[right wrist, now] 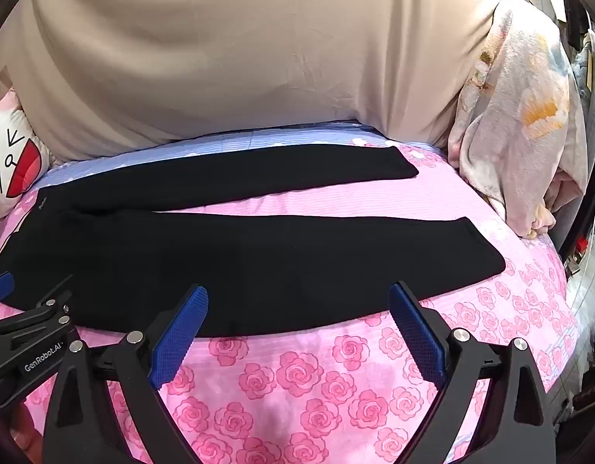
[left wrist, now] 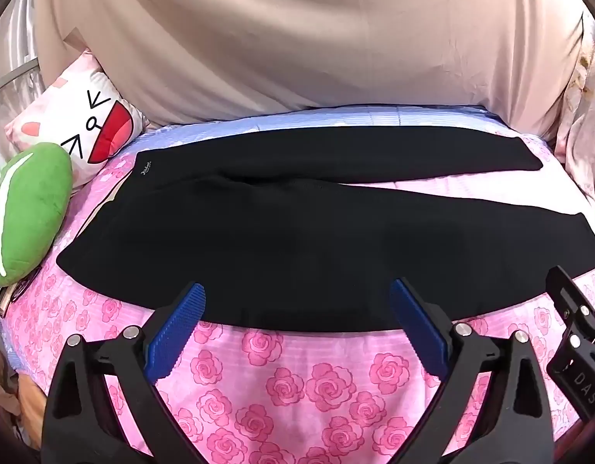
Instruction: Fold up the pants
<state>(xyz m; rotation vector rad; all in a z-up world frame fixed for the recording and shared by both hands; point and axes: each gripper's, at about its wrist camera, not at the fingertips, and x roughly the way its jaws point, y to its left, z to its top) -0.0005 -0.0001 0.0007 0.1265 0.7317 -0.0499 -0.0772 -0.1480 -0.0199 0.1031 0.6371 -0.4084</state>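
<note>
left hand-held gripper [left wrist: 297,297] wide | right hand-held gripper [right wrist: 299,297] wide | black pants [left wrist: 297,232] flat on rose bedsheet [left wrist: 297,386]

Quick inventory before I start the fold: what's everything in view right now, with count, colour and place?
pants: one, black, spread flat on the bedsheet, waistband left, legs splayed to the right
bedsheet: one, pink rose print, blue band at far edge
beige cover: one, draped behind the bed
cartoon-face pillow: one, white and pink, far left
green plush: one, left edge
floral blanket: one, pale, bunched far right
left gripper: blue pads, open, at the near pants edge
right gripper: blue pads, open, beside it
</note>
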